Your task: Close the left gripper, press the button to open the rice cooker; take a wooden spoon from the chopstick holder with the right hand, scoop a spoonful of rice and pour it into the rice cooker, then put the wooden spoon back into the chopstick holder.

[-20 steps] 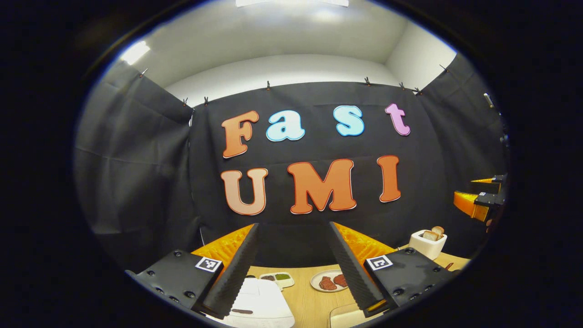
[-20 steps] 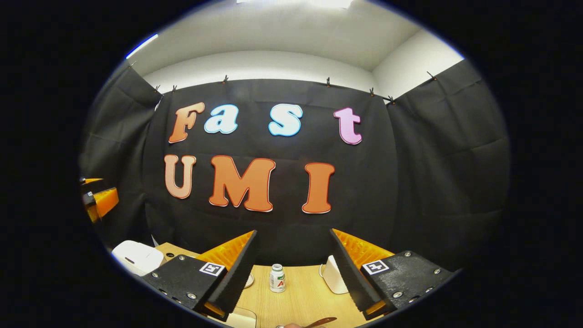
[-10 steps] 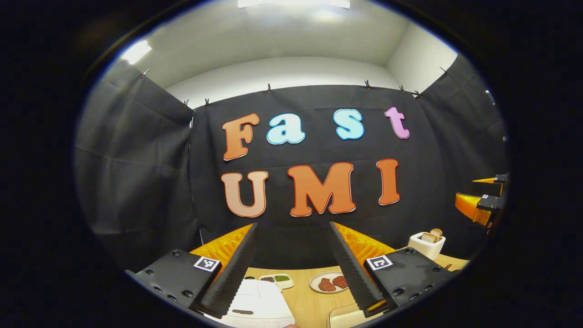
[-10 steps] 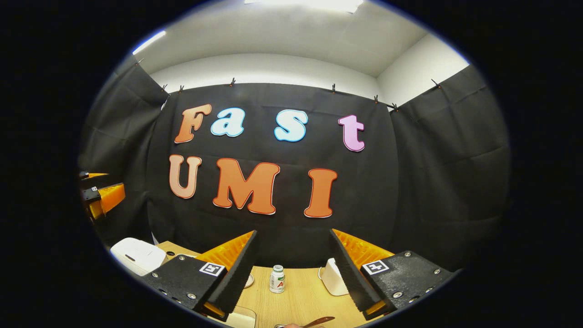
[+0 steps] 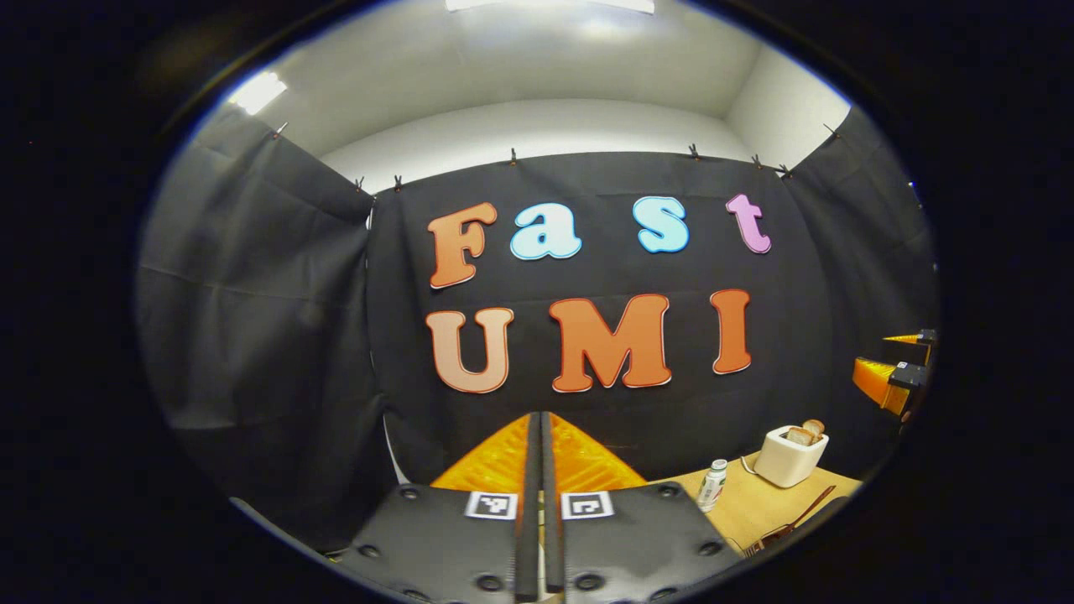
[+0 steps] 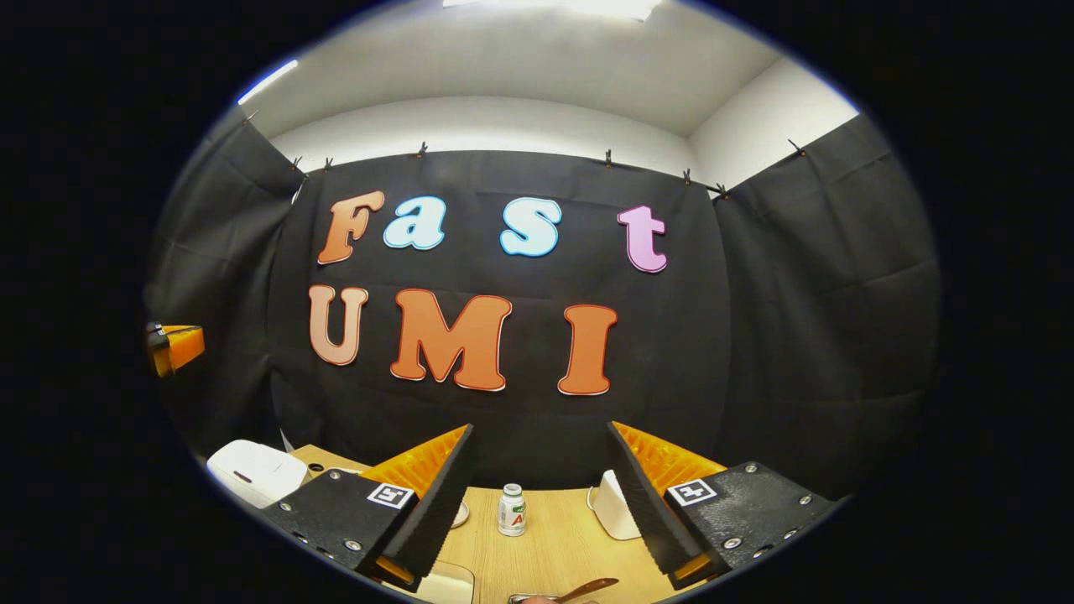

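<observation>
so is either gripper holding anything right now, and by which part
Nothing is held. The left gripper is shut on itself with nothing between its fingers; the right gripper is open and empty.

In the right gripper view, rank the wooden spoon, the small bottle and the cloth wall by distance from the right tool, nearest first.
1. Wooden spoon, at the bottom edge, under the right tool.
2. Small bottle, mid-table, straight ahead.
3. Cloth wall, behind the table.

Both views look level at the far booth wall, sharing the bottle (image 5: 713, 484) (image 6: 511, 510) on the table (image 5: 755, 507) (image 6: 554, 545).
</observation>
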Action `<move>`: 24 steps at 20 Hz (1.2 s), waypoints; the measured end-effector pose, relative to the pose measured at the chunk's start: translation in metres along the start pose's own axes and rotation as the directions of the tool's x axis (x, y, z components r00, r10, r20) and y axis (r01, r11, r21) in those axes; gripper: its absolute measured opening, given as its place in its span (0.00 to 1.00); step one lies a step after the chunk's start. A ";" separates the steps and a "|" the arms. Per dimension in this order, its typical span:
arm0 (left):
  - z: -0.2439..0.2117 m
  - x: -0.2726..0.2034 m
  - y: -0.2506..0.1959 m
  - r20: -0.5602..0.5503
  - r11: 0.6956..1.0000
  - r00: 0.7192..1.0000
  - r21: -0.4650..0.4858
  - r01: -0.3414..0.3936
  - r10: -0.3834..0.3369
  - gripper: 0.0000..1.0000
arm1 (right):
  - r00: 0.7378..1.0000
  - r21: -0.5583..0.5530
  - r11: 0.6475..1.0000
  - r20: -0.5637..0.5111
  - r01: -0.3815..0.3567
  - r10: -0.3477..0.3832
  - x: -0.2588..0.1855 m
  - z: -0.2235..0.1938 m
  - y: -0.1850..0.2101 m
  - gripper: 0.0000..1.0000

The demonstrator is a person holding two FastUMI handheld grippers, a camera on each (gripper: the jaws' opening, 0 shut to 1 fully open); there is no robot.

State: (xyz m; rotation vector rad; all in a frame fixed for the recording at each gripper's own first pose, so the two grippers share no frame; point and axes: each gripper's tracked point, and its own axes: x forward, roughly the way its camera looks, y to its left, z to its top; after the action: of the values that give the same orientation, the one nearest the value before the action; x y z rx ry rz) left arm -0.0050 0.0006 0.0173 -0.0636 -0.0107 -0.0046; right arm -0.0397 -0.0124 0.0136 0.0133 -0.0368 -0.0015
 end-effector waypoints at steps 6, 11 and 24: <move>-0.018 0.014 0.028 -0.112 0.997 0.993 -0.069 -0.047 0.039 0.03 | 1.000 -0.011 1.000 -0.023 0.017 -0.017 -0.004 -0.008 -0.009 0.94; -0.070 0.028 0.068 -0.339 0.990 0.938 -0.086 -0.109 0.074 0.05 | 0.998 -0.032 0.999 -0.053 0.033 -0.035 -0.010 -0.018 -0.020 0.94; -0.232 -0.001 0.083 -0.827 0.950 0.558 -0.224 -0.218 -0.067 0.05 | 0.961 -0.019 0.991 -0.242 0.130 -0.131 -0.032 -0.081 -0.053 0.94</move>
State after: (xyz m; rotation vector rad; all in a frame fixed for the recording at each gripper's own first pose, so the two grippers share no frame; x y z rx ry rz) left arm -0.0035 0.0692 -0.2192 -0.3745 0.9739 0.0535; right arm -0.0689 -0.0641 -0.0695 0.0131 0.2095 -0.1319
